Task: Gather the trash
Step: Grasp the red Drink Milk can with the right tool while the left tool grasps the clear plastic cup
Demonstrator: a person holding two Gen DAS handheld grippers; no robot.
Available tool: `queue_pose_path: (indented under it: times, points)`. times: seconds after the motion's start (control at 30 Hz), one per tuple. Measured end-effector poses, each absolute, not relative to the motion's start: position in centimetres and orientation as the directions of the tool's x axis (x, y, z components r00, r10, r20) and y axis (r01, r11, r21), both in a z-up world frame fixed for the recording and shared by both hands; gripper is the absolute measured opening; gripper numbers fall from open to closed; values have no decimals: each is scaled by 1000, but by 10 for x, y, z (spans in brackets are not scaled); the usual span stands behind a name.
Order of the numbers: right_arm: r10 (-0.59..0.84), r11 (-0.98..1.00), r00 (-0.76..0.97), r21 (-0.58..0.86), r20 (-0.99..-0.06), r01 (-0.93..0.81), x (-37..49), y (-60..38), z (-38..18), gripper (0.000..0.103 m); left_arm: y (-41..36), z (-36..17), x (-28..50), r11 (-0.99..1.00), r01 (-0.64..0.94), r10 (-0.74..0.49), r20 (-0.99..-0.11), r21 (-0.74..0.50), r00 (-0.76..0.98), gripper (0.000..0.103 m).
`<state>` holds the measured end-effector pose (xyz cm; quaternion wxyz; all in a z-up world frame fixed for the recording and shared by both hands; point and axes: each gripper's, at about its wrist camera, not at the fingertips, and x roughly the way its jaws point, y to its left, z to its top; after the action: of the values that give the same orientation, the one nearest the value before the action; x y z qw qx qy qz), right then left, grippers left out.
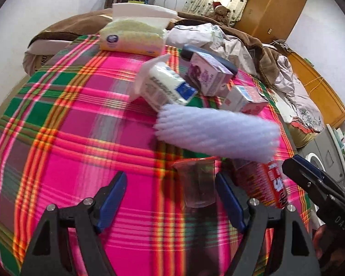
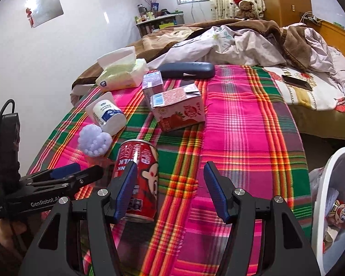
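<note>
Trash, namely a red printed milk can (image 2: 136, 179) and clear plastic cup (image 1: 196, 181), stands on the plaid-covered tabletop (image 2: 241, 138), each before a gripper with empty jaws spread apart, seemingly lined up for grasping.

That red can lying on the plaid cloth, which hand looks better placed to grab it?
Right, probably. The red can lies just ahead of the right gripper, whose jaws stand open. The left gripper faces a clear cup instead.
</note>
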<state>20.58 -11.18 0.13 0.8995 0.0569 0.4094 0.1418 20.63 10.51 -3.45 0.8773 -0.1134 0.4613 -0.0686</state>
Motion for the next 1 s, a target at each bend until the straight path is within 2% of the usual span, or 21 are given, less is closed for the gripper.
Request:
queue_pose_path:
  times: [0.4,0.63,0.8,0.87,0.9,1.0]
  points:
    - [352,933,570,232,-742,-275,214,-84,-9,61,120,-37,209,967,29,-226,-797,-254,560,81]
    - [311,946,549,196,-775,-259,222,-83,-17,61,110,-36,216,966,89,-251,-793,-244,554,81]
    - [278,955,563,161,-778,-249,223,-88,-18,61,104,-37,221,975,104,-222,-798,-199,561,81]
    - [269,957,567,152,-779,-246,224,-88,-18,58,104,-37,222,975,106,-221,-797,-196,562,80]
    - [272,957,568,155,-777,-246,224,-89,-18,54,103,-37,221,975,108,-220,-796,-193,563,80]
    - [271,957,572,154,-774,-246,224,-89,-18,54,103,-37,219,979,107,-203,-797,-174,568,72]
